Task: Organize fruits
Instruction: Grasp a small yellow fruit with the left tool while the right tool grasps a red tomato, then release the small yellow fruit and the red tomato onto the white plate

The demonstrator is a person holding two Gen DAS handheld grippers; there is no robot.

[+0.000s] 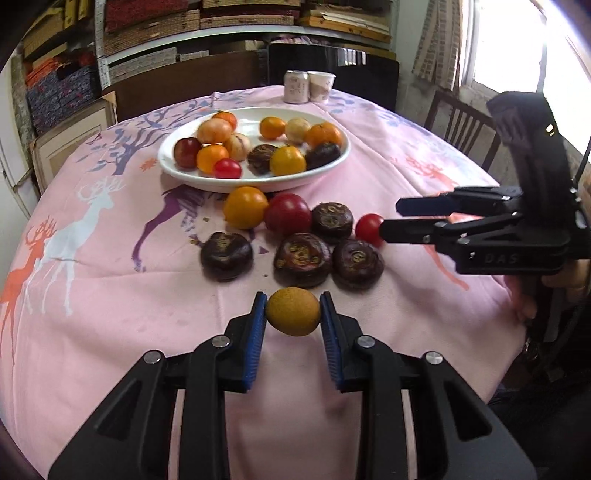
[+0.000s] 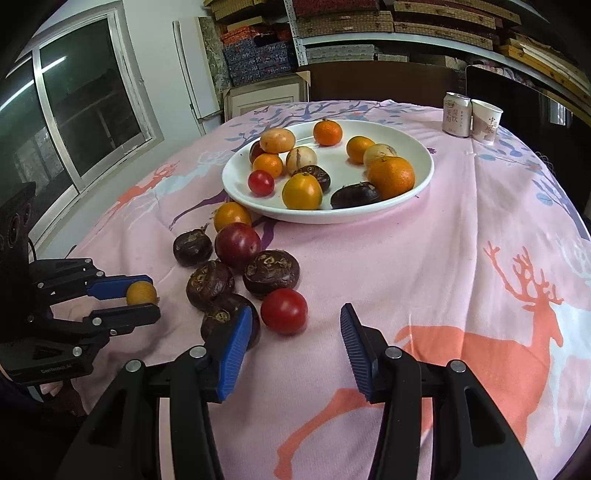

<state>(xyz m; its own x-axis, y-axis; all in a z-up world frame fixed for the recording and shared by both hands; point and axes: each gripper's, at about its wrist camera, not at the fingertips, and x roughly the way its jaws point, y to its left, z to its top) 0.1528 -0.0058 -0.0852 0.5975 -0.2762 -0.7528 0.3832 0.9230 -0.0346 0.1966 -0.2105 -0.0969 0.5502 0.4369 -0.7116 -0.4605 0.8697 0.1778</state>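
Above pink deer-print tablecloth (image 1: 110, 332), left gripper (image 1: 293, 312) is clamping small yellow-brown round fruit (image 1: 293, 311); right gripper (image 2: 296, 328) is hovering wide apart, holding nothing, beside red cherry tomato (image 2: 284, 311).

Stacked shelves (image 1: 236, 22) behind, dark chairs (image 1: 332, 70), bright window (image 1: 517, 40) beside.

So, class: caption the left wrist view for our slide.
Left gripper grips a small yellow fruit before the loaded white plate.

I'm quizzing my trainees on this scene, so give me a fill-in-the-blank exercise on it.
1. The left gripper is shut on a small ____ fruit.
2. The right gripper is ____.
3. The plate is ____ in colour.
4. Beside the can stands a paper ____.

Missing words: yellow; open; white; cup
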